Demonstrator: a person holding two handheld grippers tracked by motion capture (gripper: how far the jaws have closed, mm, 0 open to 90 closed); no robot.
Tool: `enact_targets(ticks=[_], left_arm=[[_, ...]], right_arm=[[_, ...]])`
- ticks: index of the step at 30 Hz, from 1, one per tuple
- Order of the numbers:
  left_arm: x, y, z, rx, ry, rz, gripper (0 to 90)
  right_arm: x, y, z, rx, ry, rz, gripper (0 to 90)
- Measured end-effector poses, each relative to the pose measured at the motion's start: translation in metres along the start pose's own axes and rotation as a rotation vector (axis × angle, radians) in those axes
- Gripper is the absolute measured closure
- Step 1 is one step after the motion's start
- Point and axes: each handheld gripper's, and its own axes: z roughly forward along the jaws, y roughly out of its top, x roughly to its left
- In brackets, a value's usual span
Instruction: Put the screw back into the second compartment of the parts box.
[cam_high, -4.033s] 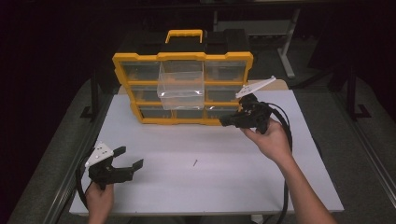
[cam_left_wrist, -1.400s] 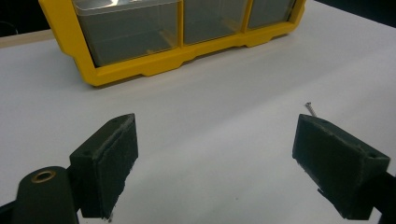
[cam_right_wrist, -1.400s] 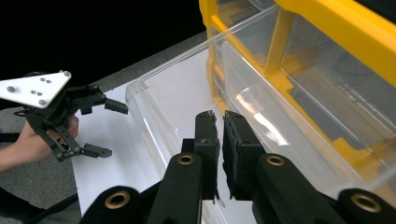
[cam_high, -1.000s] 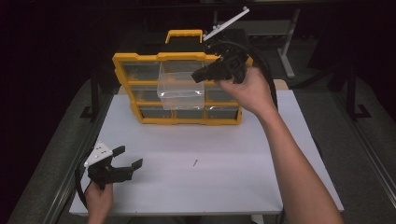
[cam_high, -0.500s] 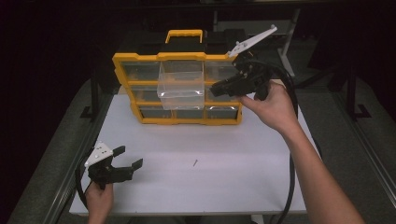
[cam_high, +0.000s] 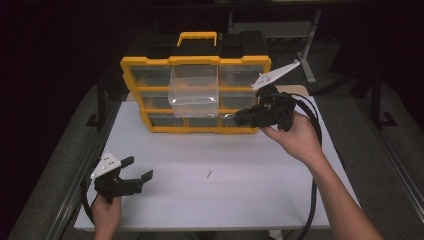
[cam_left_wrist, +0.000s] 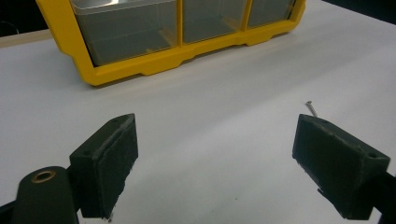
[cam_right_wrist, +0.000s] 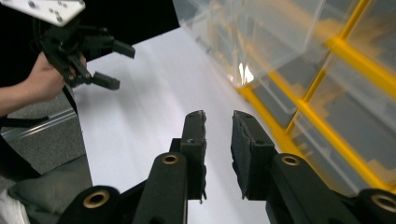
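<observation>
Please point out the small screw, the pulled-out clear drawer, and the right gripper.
small screw (cam_high: 209, 174), high view, its middle.
clear drawer (cam_high: 194, 92), high view, front wall.
right gripper (cam_high: 236, 118), high view, between its fingertips.

Yellow-framed organizer case (cam_high: 196, 95) stands upright at far side of white table (cam_high: 250, 200), black body behind, yellow carry handle (cam_high: 198, 37) on top. Front is grid of clear drawers in three rows. Clear middle drawer (cam_high: 194, 91) of top row pulled well out of case, jutting forward, overhanging row below; looks empty. Other drawers flush in frame. Small screw (cam_high: 209, 174) lies flat on table, well in front of case, alone.
</observation>
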Motion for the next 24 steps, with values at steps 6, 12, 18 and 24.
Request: enact_targets(ticks=[6, 12, 18, 24], left_arm=[[0.001, 0.000, -0.001, 0.000, 0.001, 0.005, 13.9], [0.001, 0.000, -0.001, 0.001, 0.002, 0.006, 13.9], [0.001, 0.000, -0.001, 0.003, 0.002, 0.011, 13.9], [0.001, 0.000, -0.002, 0.006, 0.003, 0.008, 13.9]], right_arm=[[-0.002, -0.019, 0.014, 0.011, 0.010, -0.009, 71.0], [-0.005, -0.038, 0.028, 0.013, 0.027, 0.007, 68.7], [-0.007, -0.054, 0.043, 0.034, 0.034, 0.020, 66.3], [-0.005, -0.066, 0.065, 0.074, 0.052, 0.017, 63.7]])
